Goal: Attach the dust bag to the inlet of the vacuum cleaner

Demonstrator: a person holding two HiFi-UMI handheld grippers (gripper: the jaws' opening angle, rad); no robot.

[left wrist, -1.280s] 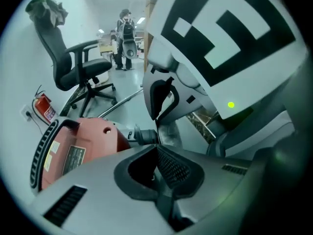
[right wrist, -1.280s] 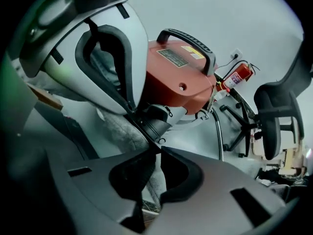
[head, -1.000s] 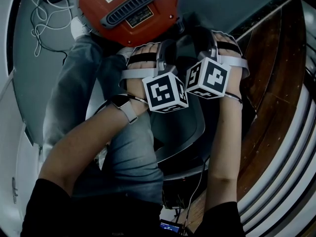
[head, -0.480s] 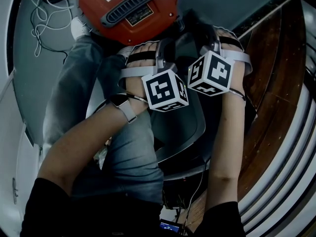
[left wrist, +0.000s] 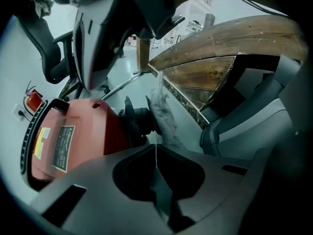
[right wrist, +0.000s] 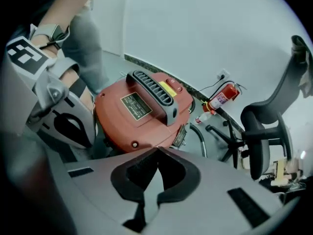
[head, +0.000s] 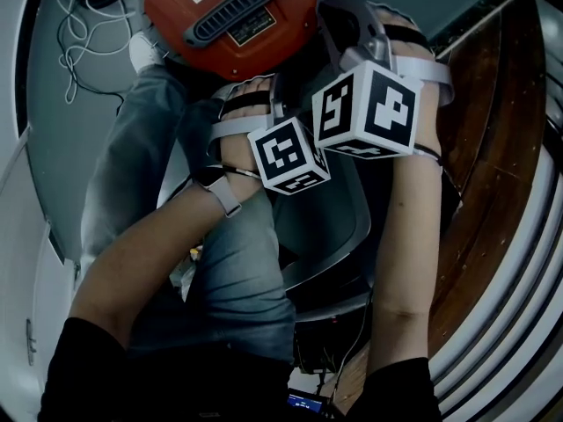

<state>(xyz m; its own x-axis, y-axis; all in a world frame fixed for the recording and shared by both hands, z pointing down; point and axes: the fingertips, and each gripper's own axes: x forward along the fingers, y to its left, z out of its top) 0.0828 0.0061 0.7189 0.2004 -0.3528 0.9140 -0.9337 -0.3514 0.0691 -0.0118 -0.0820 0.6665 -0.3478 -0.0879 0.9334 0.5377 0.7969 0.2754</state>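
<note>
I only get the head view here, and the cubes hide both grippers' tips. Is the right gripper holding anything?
Observer: No. The right gripper view shows that the right gripper has just closed its jaws, with nothing between them. The vacuum lies beyond.
Reviewer: And the left one?
Observer: The left gripper is shut too. What looks like the dust bag, grey fabric, rises from its tips beside the black inlet. I cannot tell whether it is pinched.
Reviewer: Anything else nearby?
Observer: A fire extinguisher stands beyond the vacuum.

Glossy red plastic vacuum cleaner (head: 229,16); dust bag (left wrist: 164,119) seemingly fuzzy cloth (matt).
</note>
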